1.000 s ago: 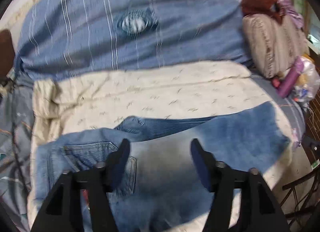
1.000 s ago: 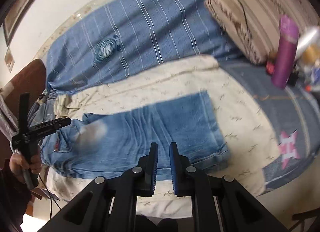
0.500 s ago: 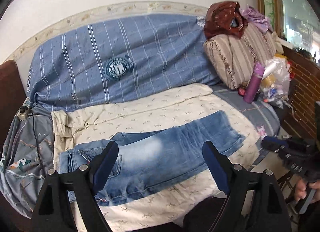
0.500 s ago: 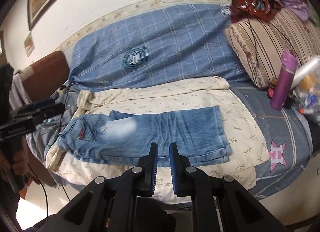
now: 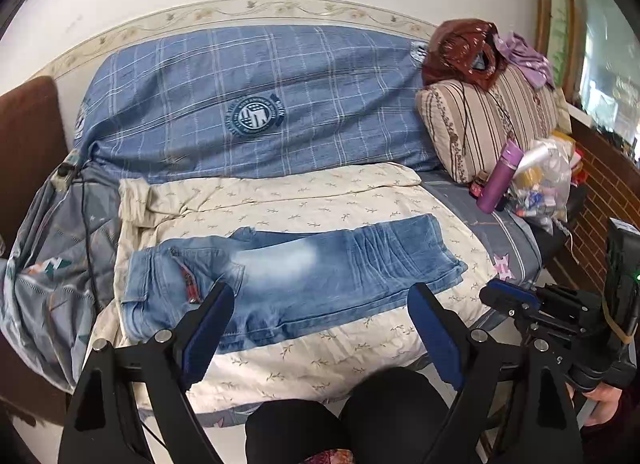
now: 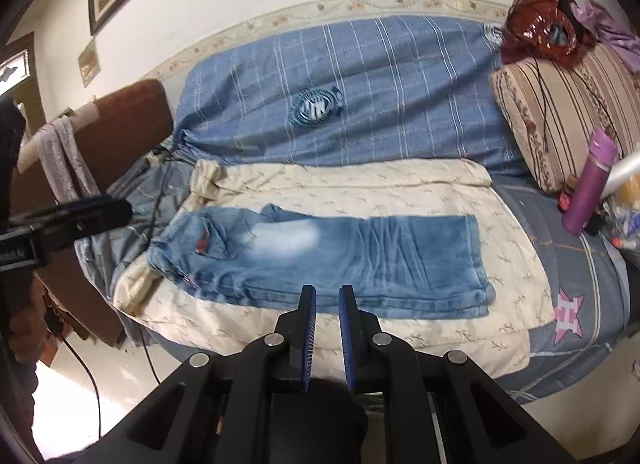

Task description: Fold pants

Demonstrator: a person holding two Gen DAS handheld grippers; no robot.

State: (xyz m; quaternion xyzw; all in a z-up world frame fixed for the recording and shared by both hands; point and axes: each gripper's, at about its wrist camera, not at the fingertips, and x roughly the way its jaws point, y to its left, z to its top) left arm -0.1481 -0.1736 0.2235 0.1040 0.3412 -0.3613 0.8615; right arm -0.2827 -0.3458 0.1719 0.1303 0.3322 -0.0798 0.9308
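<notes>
Light blue jeans [image 5: 304, 268] lie flat on a cream sheet [image 5: 304, 203] on the sofa, legs stacked one on the other, waist to the left, hems to the right. They also show in the right wrist view [image 6: 320, 260]. My left gripper [image 5: 320, 296] is open and empty, held back from the sofa's front edge. My right gripper [image 6: 327, 294] has its jaws nearly together with a narrow gap and holds nothing, also back from the front edge. The right gripper shows at the right of the left wrist view [image 5: 520, 300].
A blue checked blanket [image 5: 256, 103] covers the sofa back. A striped pillow [image 5: 480, 119] with a red bag [image 5: 460, 51] stands at the right. A purple bottle [image 5: 500, 179] and a plastic bag [image 5: 544, 179] sit beside it. A grey quilt [image 5: 52, 248] and a cable hang at the left.
Both grippers have pulled back and away from the jeans, so the whole sofa now shows. The left gripper's jaws have opened wider. The jeans stay lying flat.
</notes>
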